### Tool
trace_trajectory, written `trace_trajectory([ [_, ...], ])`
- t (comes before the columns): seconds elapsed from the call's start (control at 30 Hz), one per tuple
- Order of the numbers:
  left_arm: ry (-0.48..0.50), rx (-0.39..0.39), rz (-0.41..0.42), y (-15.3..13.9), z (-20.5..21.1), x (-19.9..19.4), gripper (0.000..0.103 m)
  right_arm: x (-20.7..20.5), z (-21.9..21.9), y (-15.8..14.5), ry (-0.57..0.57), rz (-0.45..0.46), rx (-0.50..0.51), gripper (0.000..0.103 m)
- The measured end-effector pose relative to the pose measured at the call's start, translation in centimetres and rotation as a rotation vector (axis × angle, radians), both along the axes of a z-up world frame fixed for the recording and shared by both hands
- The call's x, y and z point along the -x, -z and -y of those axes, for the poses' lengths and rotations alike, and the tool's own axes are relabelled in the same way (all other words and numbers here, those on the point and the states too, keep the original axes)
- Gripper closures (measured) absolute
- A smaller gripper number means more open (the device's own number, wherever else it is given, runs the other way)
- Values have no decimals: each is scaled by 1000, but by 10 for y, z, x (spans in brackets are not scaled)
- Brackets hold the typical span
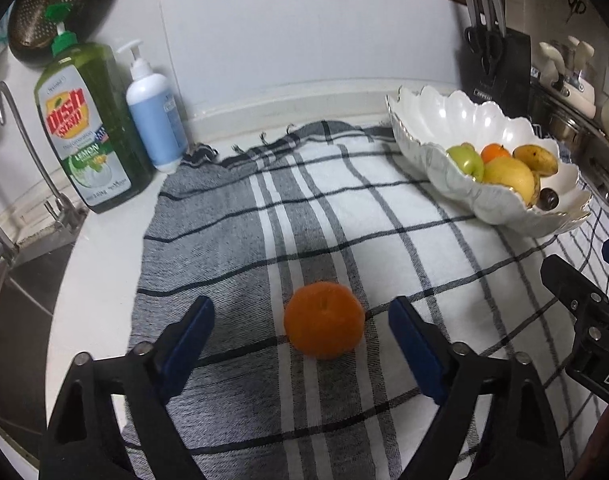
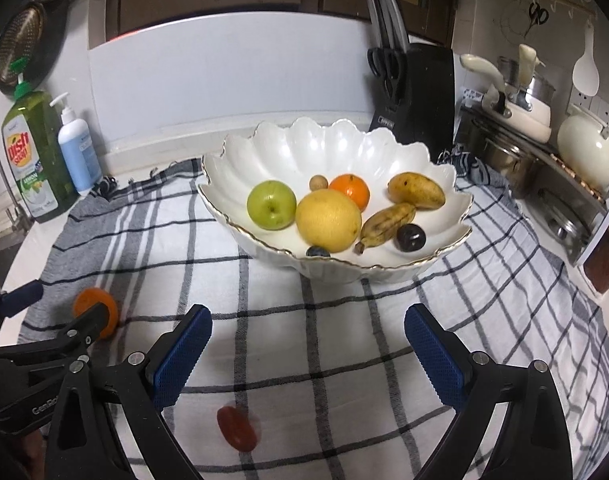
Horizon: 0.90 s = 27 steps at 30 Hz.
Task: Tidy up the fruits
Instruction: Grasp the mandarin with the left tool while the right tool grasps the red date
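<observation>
An orange (image 1: 324, 321) lies on the checked cloth (image 1: 344, 208), just ahead of and between the open fingers of my left gripper (image 1: 300, 320); it also shows in the right wrist view (image 2: 96, 312), partly behind the left gripper (image 2: 20, 300). My right gripper (image 2: 308, 328) is open and empty, in front of the white scalloped bowl (image 2: 344, 148). The bowl holds a green apple (image 2: 271, 205), a yellow citrus (image 2: 328, 220), an orange (image 2: 350, 189), a mango (image 2: 416, 190), a small banana (image 2: 386, 222) and dark plums (image 2: 411, 237). A small red fruit (image 2: 237, 427) lies on the cloth below the right gripper.
A green dish soap bottle (image 1: 84, 128) and a blue pump bottle (image 1: 154, 120) stand at the back left by the sink tap (image 1: 24, 148). A knife block (image 2: 414, 96) stands behind the bowl. Pots and a kettle (image 2: 588, 152) fill the right side.
</observation>
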<state>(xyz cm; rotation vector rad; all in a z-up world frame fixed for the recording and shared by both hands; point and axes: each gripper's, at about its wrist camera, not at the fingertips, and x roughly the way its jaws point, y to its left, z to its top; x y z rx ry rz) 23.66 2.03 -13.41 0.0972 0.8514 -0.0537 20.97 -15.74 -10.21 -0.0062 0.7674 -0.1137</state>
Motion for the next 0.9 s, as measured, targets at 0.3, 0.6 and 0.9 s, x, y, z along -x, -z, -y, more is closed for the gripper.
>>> trace_trajectory([
  [0.3, 13, 47, -60, 19, -1, -17, 44, -12, -1, 13, -1, -26, -5, 5],
  [0.6, 35, 46, -60, 17, 3, -13, 59, -10, 4, 14, 6, -32, -2, 5],
  [0.9, 4, 35, 10, -9, -7, 19, 59, 8, -3, 1, -40, 2, -28, 5],
])
